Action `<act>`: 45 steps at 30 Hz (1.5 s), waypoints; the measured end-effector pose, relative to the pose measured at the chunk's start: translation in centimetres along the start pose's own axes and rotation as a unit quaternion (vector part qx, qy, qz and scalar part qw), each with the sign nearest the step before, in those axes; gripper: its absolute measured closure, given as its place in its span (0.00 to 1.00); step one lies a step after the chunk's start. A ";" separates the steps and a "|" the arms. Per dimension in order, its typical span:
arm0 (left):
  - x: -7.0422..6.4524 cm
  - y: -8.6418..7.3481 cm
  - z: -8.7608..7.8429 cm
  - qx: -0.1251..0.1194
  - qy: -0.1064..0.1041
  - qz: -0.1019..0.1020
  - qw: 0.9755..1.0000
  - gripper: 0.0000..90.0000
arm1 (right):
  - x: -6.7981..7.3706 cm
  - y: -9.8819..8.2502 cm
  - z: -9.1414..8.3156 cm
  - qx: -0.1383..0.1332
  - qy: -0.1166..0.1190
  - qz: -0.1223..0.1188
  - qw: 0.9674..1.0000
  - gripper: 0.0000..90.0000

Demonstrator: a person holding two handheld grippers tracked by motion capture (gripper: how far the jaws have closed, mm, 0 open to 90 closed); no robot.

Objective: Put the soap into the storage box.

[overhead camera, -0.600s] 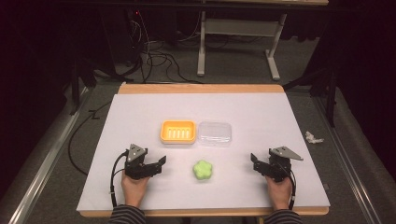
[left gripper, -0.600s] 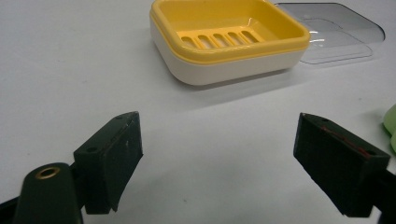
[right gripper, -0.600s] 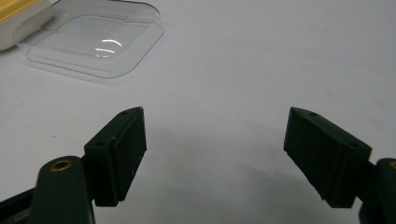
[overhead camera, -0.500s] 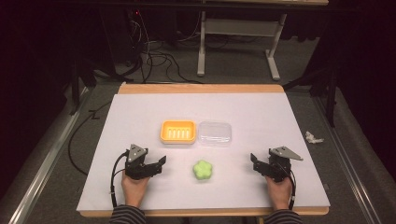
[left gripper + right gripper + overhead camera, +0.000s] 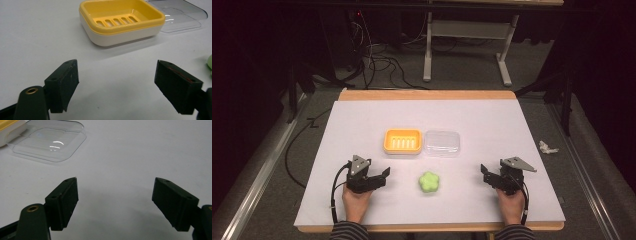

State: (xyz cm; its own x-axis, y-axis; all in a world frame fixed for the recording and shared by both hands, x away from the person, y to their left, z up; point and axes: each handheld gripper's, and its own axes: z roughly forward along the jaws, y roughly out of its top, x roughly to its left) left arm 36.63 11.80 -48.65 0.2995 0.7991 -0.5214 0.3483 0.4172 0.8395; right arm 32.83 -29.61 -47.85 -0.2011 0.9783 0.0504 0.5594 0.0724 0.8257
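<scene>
A yellow soap dish [image 5: 402,140] with a slotted floor sits mid-table, and its clear lid [image 5: 442,142] lies flat just to its right. A green flower-shaped soap [image 5: 429,182] rests nearer the front edge, between the two hands. My left gripper [image 5: 384,174] rests on the table left of the soap, open with nothing between its jaws. In the left gripper view the dish [image 5: 121,21] lies ahead of the gripper [image 5: 116,83], with the lid [image 5: 181,15] behind it and the soap's edge [image 5: 209,63] at far right. My right gripper [image 5: 485,174] is open and empty; in its own view the gripper [image 5: 113,202] has the lid [image 5: 50,141] ahead to the left.
A white sheet [image 5: 362,120] covers the wooden table. Dark floor with cables [image 5: 377,60] and a desk frame [image 5: 462,45] lies beyond the far edge. A crumpled white scrap [image 5: 547,147] sits off the table's right side.
</scene>
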 end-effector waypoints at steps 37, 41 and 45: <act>-2.5 -0.3 0.1 0.059 -0.020 0.024 0.998 0.21 | 0.0 0.0 -0.1 -0.004 0.003 0.004 1.000 0.24; -4.2 -0.5 0.0 0.069 -0.045 0.024 0.996 0.21 | 0.0 0.0 0.0 -0.003 0.003 0.005 1.000 0.24; -5.1 -0.8 -0.1 0.081 -0.056 0.027 0.995 0.20 | 0.0 0.0 0.0 -0.003 0.002 0.002 1.000 0.24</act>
State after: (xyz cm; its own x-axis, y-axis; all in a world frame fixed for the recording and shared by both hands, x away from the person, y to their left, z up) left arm 34.73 7.48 -46.66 0.4157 0.7608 -0.4984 0.4654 0.2929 0.8352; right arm 32.82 -29.64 -47.85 -0.2030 0.9776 0.0558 0.5555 0.0680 0.8287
